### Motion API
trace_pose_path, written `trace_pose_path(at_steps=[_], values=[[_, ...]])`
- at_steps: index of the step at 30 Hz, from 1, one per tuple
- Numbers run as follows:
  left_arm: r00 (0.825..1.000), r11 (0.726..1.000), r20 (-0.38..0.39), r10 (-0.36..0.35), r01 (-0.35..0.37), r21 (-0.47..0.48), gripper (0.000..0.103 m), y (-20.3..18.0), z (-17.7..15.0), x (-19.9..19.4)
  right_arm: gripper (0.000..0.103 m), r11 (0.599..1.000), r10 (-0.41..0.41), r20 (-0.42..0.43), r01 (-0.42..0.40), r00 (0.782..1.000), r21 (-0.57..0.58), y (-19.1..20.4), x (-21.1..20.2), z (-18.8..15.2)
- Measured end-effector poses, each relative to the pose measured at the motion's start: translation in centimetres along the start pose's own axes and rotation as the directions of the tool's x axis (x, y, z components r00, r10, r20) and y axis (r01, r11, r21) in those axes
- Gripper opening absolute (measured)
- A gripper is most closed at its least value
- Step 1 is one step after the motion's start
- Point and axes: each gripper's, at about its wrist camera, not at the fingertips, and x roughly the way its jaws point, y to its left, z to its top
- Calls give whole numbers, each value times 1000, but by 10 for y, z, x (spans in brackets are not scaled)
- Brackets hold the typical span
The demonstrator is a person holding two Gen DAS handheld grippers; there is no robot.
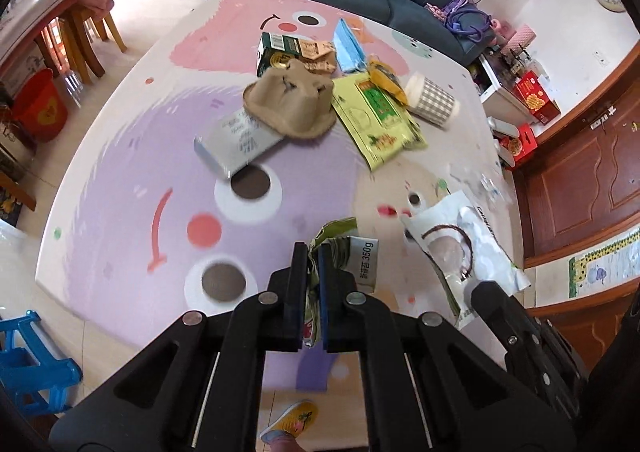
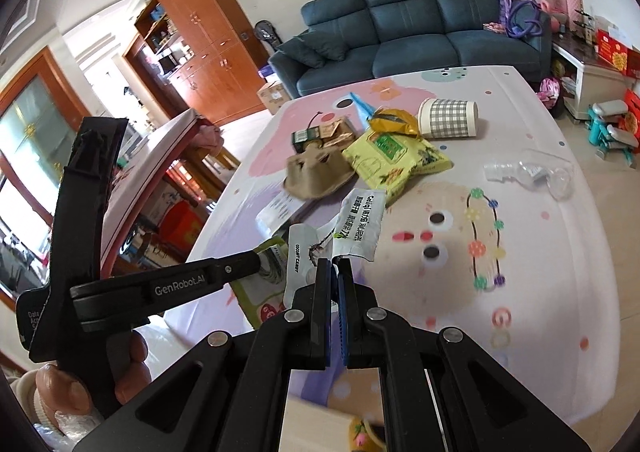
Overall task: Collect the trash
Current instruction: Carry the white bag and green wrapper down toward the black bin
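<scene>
A: How far is the collecting?

B: Only begun, I think. The left gripper is clamped on a green wrapper, the right gripper on a white coconut bag.

A: What is left?

B: On the table: grey box, egg carton, yellow bag, checked cup. No bin is visible.

Green wrapper between closed fingers

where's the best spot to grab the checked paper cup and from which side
The checked paper cup lies on its side, open mouth facing the yellow-green packet. Pinch the thin rim, one finger inside; the round wall could roll or crush.
</scene>
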Motion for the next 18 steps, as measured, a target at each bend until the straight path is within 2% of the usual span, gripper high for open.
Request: trace_pose_path(at_steps=[11, 18], values=[[1000, 1000, 20, 12, -13, 22, 2, -18, -103, -52, 3, 996, 38, -32, -40, 999, -79, -3, -86, -97], [998, 995, 26, 52, -54, 80, 2, -28, -172, -62, 3, 993, 42, -87, -52, 995, -109, -24, -110, -165]])
